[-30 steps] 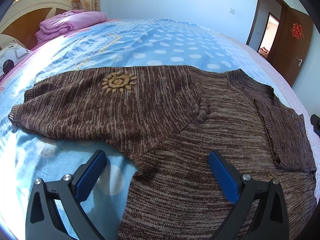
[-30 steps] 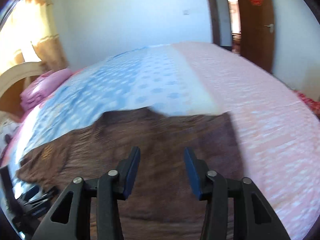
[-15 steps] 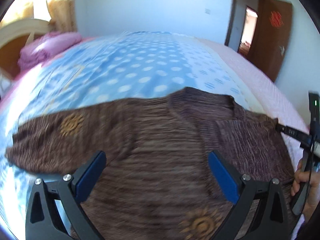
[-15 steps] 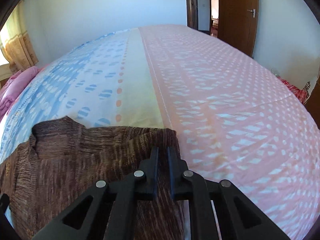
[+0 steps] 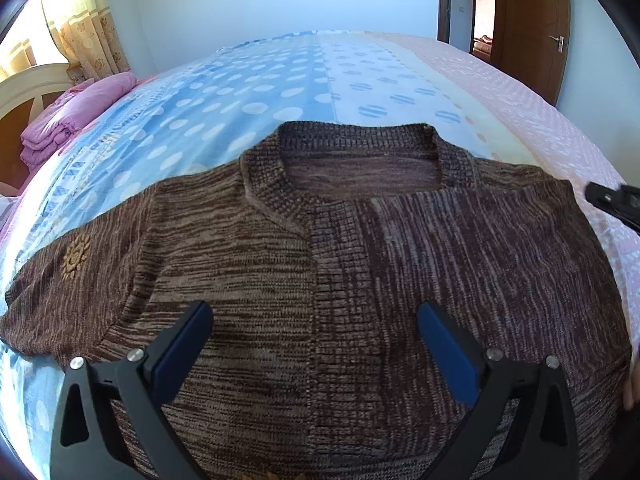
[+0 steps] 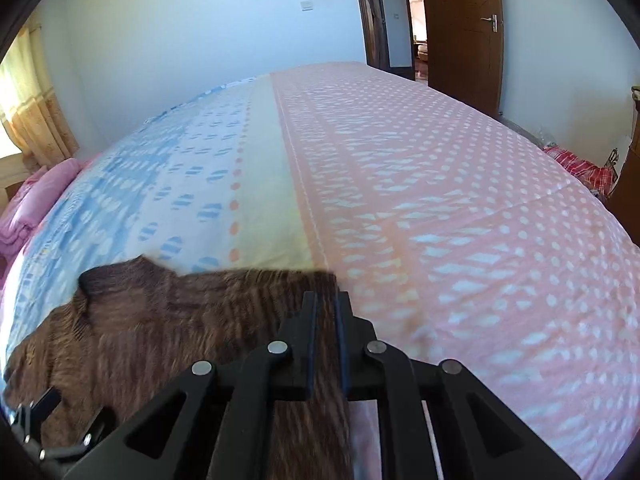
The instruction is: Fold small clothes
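Gripping the brown sweater's [image 6: 168, 332] right edge, the right tongs [image 6: 325, 320] are closed; the left tongs [image 5: 312, 344] hover spread wide above the sweater on the bed [image 5: 280, 84].

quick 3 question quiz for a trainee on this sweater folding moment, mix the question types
1. True or false: the left gripper is open above the brown sweater.
2. What does the right gripper hold? A) pink blanket B) sweater edge C) nothing
3. Fill in: the yellow sun motif sits on the sweater's ____ sleeve, as seen in the left wrist view.

Key: 1 true; 2 B; 3 left
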`<state>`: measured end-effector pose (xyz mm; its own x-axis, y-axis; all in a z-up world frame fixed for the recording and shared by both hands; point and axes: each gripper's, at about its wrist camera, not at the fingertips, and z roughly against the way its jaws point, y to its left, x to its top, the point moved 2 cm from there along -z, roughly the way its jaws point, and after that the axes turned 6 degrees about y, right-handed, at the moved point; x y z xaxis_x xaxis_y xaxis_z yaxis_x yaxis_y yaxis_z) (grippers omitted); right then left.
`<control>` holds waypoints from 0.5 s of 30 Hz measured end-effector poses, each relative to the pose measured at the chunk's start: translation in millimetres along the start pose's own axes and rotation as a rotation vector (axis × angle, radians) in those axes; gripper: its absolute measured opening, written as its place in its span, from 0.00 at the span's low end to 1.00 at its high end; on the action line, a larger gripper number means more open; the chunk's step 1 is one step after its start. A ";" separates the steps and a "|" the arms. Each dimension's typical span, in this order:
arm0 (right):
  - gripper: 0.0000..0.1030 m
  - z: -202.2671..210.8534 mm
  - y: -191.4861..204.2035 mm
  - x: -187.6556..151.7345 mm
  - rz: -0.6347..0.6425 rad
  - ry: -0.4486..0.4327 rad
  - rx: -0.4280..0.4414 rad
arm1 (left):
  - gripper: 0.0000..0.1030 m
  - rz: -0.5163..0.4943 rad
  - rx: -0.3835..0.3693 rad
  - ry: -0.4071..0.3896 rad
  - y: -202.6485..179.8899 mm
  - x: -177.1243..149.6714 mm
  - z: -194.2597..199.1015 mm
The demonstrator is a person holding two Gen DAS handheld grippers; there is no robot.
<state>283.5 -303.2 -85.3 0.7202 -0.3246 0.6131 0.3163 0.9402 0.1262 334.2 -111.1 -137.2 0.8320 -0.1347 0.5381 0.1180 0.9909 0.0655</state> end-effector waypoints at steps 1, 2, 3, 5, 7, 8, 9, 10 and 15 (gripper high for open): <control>0.09 6.7 0.7 -7.8 0.000 0.006 0.010 | 1.00 0.001 -0.001 -0.001 -1.7 -0.5 -0.6; 0.09 10.9 2.3 -15.5 0.003 0.015 0.016 | 1.00 0.002 -0.001 -0.002 -2.3 -0.6 -0.7; 0.09 13.1 4.3 -23.1 0.008 0.027 0.015 | 1.00 0.001 0.000 -0.004 -2.8 -0.8 -1.0; 0.09 13.7 8.7 -42.6 0.024 0.057 0.014 | 1.00 0.001 0.000 -0.006 -3.4 -1.7 -0.8; 0.09 7.4 12.1 -60.4 0.048 0.060 0.003 | 1.00 0.006 -0.008 -0.005 -2.8 -1.7 -1.9; 0.09 9.1 12.3 -65.0 0.056 0.029 -0.001 | 1.00 0.009 -0.014 -0.003 -2.4 -2.7 -1.1; 0.09 9.7 11.6 -65.3 0.053 0.025 0.001 | 1.00 0.015 -0.022 -0.001 -1.3 -3.2 -1.4; 0.09 9.8 9.2 -65.3 0.044 0.026 0.004 | 1.00 0.021 -0.031 0.002 -0.1 -3.5 -1.6; 0.09 9.8 3.1 -66.8 0.020 0.011 0.034 | 1.00 0.021 -0.032 -0.001 -0.8 -4.2 -1.2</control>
<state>230.3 -277.6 -118.2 0.7333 -0.3062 0.6071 0.2804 0.9496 0.1403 331.2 -111.3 -140.5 0.8342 -0.1142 0.5396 0.1179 0.9926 0.0278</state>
